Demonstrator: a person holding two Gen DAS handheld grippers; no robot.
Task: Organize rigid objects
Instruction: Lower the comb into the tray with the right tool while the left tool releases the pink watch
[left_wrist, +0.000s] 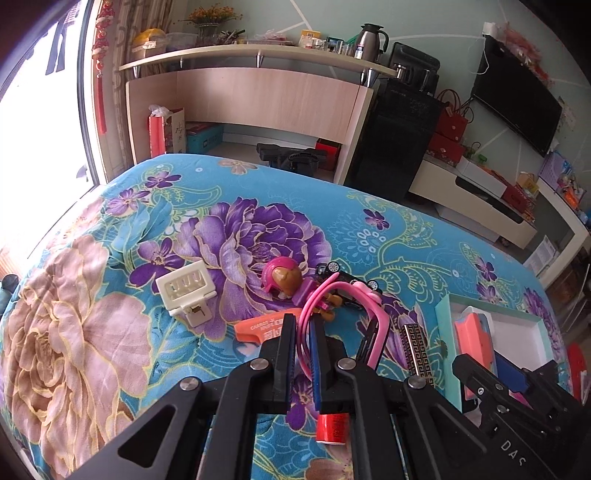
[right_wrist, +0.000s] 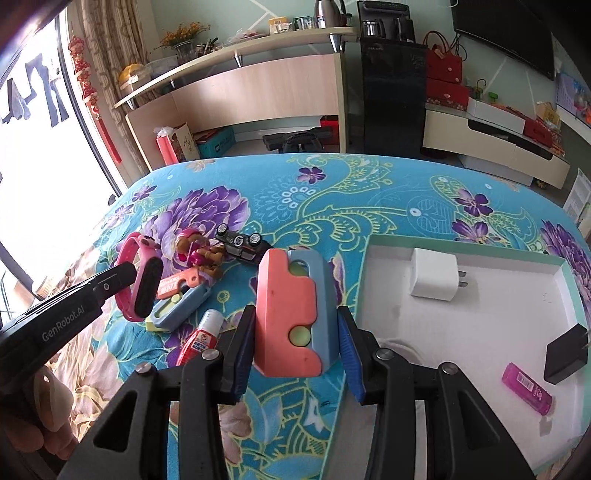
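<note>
A pink rubber watch band (left_wrist: 325, 295) is pinched in the closed left tool (left_wrist: 303, 354), lifted off the flowered bed. A coral-and-blue plastic block with green dots (right_wrist: 295, 314) stands upright, clamped in the right tool (right_wrist: 295, 354), beside the white shallow tray (right_wrist: 476, 258).

Items counted across both views:

Chargers in the box (right_wrist: 373, 258): two, one white charger (right_wrist: 436, 277) and one black charger (right_wrist: 567, 356).

Lighters: one, a pink lighter (right_wrist: 526, 387), also in the box.

Coral-and-blue sliding toys: two, one toy in the jaws (right_wrist: 291, 314) and one toy on the cloth (right_wrist: 181, 295).

Pink wristbands: one wristband (right_wrist: 138, 280).

Dog figures: one figure (left_wrist: 291, 284).

Toy cars: one car (right_wrist: 242, 243), overturned.

Red tubes: one tube (right_wrist: 201, 338).

White plastic clips: one clip (left_wrist: 186, 291).

Patterned bars: one bar (left_wrist: 417, 350).
</note>
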